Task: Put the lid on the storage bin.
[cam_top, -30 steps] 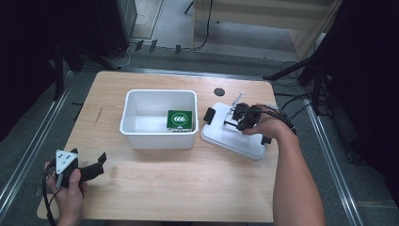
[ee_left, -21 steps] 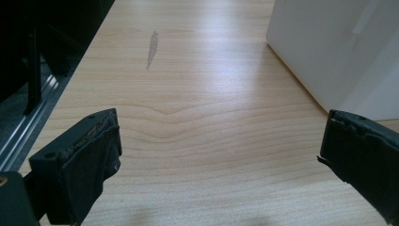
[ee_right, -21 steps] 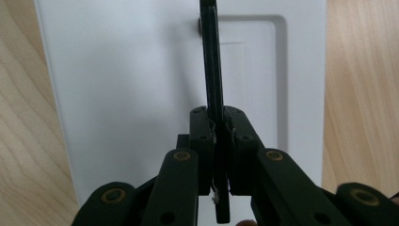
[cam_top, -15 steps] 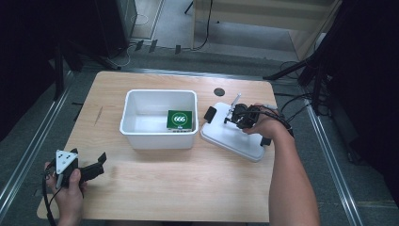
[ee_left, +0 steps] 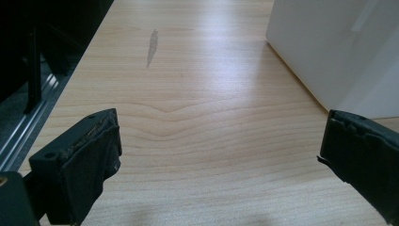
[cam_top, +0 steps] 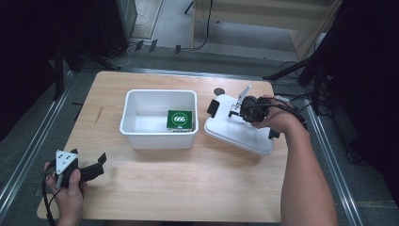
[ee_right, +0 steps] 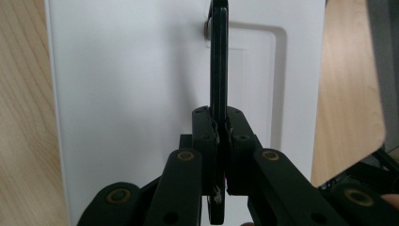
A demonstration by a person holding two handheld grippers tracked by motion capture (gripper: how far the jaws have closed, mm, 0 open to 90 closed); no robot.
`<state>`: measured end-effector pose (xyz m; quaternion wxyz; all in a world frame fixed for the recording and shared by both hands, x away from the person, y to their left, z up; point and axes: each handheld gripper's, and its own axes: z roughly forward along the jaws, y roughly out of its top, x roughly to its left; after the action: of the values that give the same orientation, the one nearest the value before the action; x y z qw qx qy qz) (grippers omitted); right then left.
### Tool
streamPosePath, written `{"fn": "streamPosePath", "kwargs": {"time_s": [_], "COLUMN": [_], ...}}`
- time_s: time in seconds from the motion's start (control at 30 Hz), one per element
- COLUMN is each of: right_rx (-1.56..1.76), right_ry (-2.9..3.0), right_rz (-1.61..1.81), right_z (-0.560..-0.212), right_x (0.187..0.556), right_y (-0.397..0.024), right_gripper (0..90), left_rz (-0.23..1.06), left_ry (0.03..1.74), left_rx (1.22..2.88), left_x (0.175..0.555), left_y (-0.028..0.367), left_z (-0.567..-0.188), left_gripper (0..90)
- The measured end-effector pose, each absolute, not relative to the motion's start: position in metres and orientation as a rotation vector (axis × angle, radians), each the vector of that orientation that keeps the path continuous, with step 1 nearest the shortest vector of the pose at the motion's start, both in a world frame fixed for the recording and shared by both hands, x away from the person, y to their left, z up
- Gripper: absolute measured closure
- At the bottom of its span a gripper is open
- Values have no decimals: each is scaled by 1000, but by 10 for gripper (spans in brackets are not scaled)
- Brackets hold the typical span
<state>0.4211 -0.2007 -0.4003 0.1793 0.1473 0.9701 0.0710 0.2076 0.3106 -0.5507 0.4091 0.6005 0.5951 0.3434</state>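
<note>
Right gripper (cam_top: 234, 109) is clamping the black handle (ee_right: 219, 70) of a white lid (cam_top: 237, 128); left gripper (cam_top: 96, 165) is resting open.

At about 7 o'clock on the table (cam_top: 188, 193), the left gripper is sitting in a hand with its jaws standing wide apart on bare wood; in its own view the tub's wall is being cut off at 2 o'clock. At centre, the white tub (cam_top: 159, 120) is holding a green box (cam_top: 179, 119) whose lower part the front wall is hiding. At 3 o'clock, the lid is lying just beside the tub, the hand covering part of it. The handle is standing pinched between the right fingers (ee_right: 202, 129), its far end reaching toward 12 o'clock in that gripper's view.
</note>
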Motion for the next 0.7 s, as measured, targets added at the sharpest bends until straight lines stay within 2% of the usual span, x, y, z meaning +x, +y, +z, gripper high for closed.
{"fn": "streamPosePath", "kwargs": {"time_s": [0.33,0.7], "right_rx": [383,292], "right_ry": [2716,2701], "right_rz": [266,308], "right_z": [-345,-302], "right_x": [414,408], "right_y": [-207,-185], "right_gripper": [857,857], "left_rz": [867,870], "left_ry": [1497,1493], "left_rx": [1511,1521], "left_x": [208,207], "left_y": [310,310], "left_z": [-551,-551], "left_gripper": [0,0]}}
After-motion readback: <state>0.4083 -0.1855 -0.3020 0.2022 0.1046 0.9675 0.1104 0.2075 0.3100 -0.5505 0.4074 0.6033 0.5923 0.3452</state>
